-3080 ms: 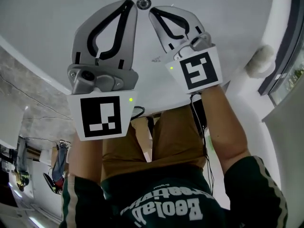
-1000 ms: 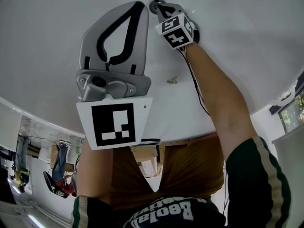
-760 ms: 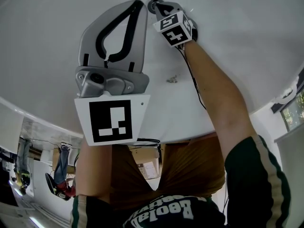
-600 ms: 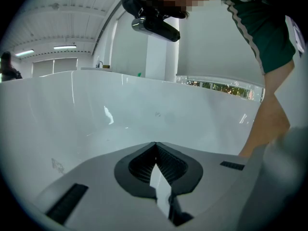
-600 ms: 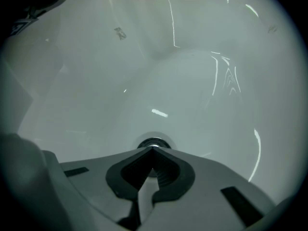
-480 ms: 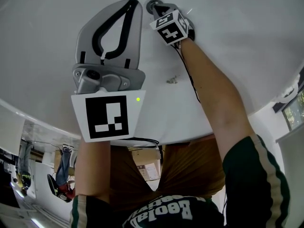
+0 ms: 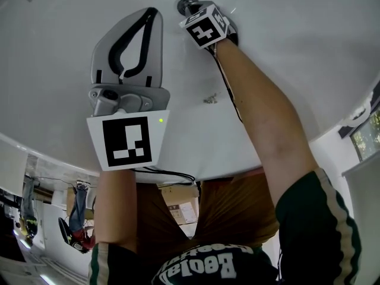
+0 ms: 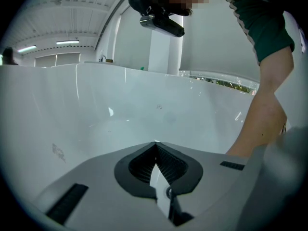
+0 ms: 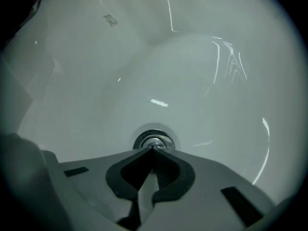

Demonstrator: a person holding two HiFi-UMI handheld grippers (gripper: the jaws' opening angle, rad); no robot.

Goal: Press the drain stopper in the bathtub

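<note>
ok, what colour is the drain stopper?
The drain stopper is shiny silver; right gripper view shows it best.

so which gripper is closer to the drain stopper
Right. The right gripper has shut tips at the drain stopper; the left gripper, also shut, hangs apart to its left.

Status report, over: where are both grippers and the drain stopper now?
Right gripper shut, tips at the round chrome drain stopper. Left gripper shut, empty, held aside over the white bathtub. Nothing in the way.
</note>
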